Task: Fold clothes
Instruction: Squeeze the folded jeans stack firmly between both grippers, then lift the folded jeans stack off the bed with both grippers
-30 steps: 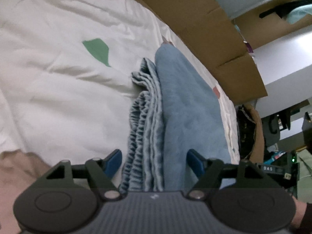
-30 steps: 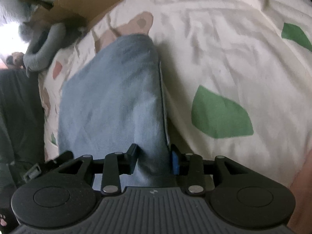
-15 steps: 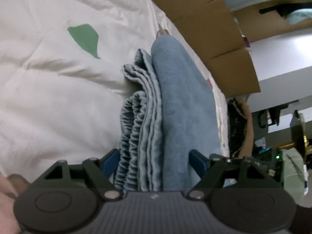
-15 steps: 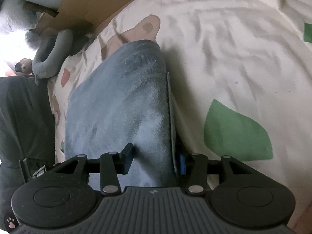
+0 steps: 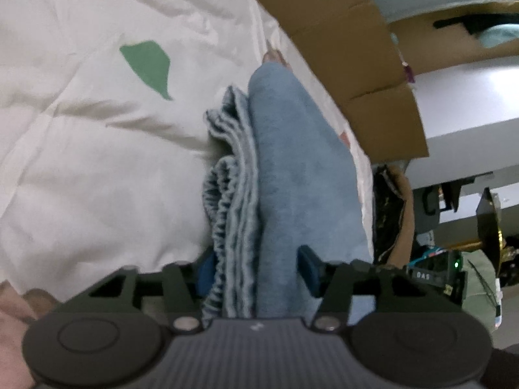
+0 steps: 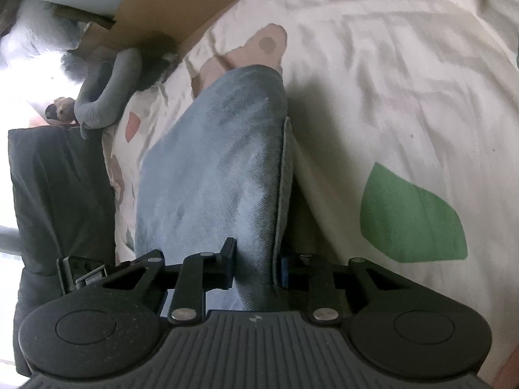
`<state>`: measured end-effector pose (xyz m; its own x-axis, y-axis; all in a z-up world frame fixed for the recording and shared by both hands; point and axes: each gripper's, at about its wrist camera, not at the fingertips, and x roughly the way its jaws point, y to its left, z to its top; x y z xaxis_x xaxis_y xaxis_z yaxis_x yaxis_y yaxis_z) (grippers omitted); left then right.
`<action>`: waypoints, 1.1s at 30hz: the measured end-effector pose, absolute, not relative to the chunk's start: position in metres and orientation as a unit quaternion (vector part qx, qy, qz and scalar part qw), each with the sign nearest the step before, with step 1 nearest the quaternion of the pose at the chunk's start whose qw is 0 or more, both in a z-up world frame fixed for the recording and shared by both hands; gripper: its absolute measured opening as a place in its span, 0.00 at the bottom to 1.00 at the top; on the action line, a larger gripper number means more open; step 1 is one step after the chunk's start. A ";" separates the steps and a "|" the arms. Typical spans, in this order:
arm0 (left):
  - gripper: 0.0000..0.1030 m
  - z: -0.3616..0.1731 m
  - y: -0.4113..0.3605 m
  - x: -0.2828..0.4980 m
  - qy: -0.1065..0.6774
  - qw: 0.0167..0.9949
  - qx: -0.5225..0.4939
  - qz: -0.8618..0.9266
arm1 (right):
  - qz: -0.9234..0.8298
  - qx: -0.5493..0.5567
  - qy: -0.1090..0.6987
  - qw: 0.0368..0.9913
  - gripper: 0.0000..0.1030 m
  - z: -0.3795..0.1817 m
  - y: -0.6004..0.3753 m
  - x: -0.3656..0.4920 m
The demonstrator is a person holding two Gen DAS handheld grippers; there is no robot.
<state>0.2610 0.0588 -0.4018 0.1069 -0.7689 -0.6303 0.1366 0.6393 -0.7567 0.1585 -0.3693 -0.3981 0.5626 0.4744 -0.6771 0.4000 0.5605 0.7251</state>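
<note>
A folded blue garment [image 5: 292, 178] lies on the cream bedspread [image 5: 81, 178], its gathered elastic edge [image 5: 227, 220] stacked in layers on the left of the fold. My left gripper [image 5: 258, 272] has its jaws closing around the near end of the stack, and both blue pads [image 5: 308, 270] touch the cloth. In the right wrist view the same garment [image 6: 220, 168] runs away from me. My right gripper [image 6: 256, 267] is closing too, and its pads [image 6: 228, 265] pinch a narrow strip of the near end beside the hem.
The bedspread [image 6: 405, 97] bears green [image 6: 412, 217] and pink patches. Flattened cardboard [image 5: 356, 64] leans along the bed's far edge. A dark cushion [image 6: 61, 201] and a grey soft toy [image 6: 107, 97] sit beyond the bed's left side. Cluttered furniture [image 5: 454, 227] stands at the right.
Both grippers' jaws opened slightly, then narrowed onto the garment's near end. The views shifted a little; the garment stayed in place on the bed.
</note>
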 end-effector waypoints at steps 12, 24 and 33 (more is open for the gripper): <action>0.70 -0.413 0.050 0.276 0.600 0.671 -0.281 -0.332 | 0.022 0.485 0.448 0.750 0.44 -0.413 -0.374 0.167; 0.51 -0.409 0.039 0.281 0.601 0.661 -0.294 -0.341 | 0.051 0.481 0.437 0.758 0.24 -0.409 -0.374 0.176; 0.44 -0.373 0.029 0.278 0.599 0.674 -0.266 -0.342 | 0.044 0.475 0.431 0.766 0.19 -0.379 -0.369 0.175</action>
<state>0.2785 0.0293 -0.3734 0.0489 -0.7791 -0.6250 0.1426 0.6248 -0.7676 0.1755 -0.3693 -0.3787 0.6244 0.4776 -0.6181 0.3420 0.5443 0.7660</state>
